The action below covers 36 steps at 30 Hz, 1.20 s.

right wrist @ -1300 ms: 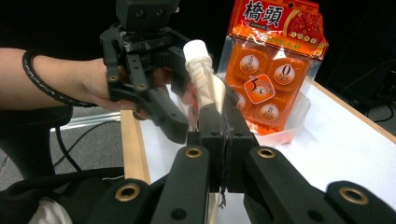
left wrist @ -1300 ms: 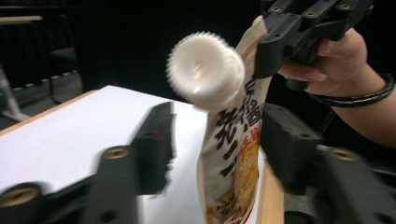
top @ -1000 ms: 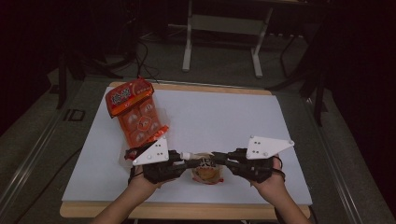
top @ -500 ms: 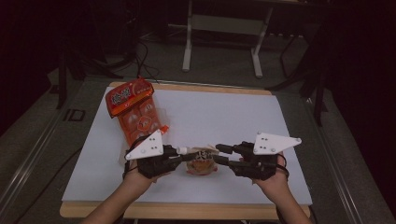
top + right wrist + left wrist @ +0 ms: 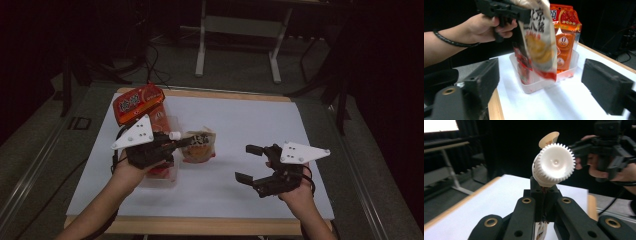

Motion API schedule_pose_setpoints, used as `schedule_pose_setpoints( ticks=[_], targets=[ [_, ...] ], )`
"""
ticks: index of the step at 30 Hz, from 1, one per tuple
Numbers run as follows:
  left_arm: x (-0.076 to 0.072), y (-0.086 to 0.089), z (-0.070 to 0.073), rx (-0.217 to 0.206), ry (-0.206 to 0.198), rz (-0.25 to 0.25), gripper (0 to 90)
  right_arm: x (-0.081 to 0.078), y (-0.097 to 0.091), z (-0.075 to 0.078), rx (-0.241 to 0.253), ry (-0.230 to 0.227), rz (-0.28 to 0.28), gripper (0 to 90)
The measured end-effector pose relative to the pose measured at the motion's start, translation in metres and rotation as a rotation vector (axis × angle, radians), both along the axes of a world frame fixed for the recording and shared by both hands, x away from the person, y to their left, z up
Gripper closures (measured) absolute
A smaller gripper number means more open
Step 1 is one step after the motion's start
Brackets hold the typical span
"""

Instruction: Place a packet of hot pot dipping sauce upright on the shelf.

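My left gripper (image 5: 172, 142) (image 5: 544, 192) is shut on the neck of a spouted snack pouch (image 5: 200, 145) just below its white ribbed cap (image 5: 554, 165). The pouch (image 5: 539, 45) hangs in the air beside a clear plastic tray (image 5: 162, 175) (image 5: 544, 85) that holds orange packets (image 5: 565, 47). My right gripper (image 5: 250, 163) (image 5: 544, 90) is at the right, apart from the pouch. Its jaws have just been opening and now stand wide with nothing between them.
A large orange snack bag (image 5: 137, 105) lies at the far left of the white table top (image 5: 250, 120), partly over the tray's far end. Metal stand legs (image 5: 237, 45) rise on the dark floor beyond the table.
The right gripper let go of the pouch, opened wide and drew off to the right. The left gripper carried the pouch up and away, toward the tray.
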State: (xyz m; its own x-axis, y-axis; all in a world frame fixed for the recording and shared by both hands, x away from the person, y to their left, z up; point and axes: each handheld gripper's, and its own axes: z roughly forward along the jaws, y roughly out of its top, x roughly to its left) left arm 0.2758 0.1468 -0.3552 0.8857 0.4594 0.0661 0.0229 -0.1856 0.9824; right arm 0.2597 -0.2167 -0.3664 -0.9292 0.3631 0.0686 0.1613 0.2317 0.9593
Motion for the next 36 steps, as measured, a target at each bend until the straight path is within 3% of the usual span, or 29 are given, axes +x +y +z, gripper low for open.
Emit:
schedule_pose_setpoints(
  ticks=[4, 11, 21, 36],
  targets=[
    [0.006, 0.015, 0.003, 0.011, -0.034, 0.023, 89.2, 0.002, -0.005, -0.005, 0.002, 0.023, 0.007, 13.7],
    [0.016, 0.042, -0.006, 0.016, -0.038, 0.063, 89.2, 0.003, -0.012, -0.013, -0.003, 0.056, 0.013, 13.8],
    [0.024, 0.076, -0.026, 0.01, -0.022, 0.092, 89.2, 0.005, -0.016, -0.02, -0.017, 0.055, -0.004, 13.9],
    [0.021, 0.09, -0.055, 0.058, 0.031, 0.093, 89.1, 0.011, -0.017, -0.03, -0.02, 0.056, -0.005, 14.4]
  ],
)
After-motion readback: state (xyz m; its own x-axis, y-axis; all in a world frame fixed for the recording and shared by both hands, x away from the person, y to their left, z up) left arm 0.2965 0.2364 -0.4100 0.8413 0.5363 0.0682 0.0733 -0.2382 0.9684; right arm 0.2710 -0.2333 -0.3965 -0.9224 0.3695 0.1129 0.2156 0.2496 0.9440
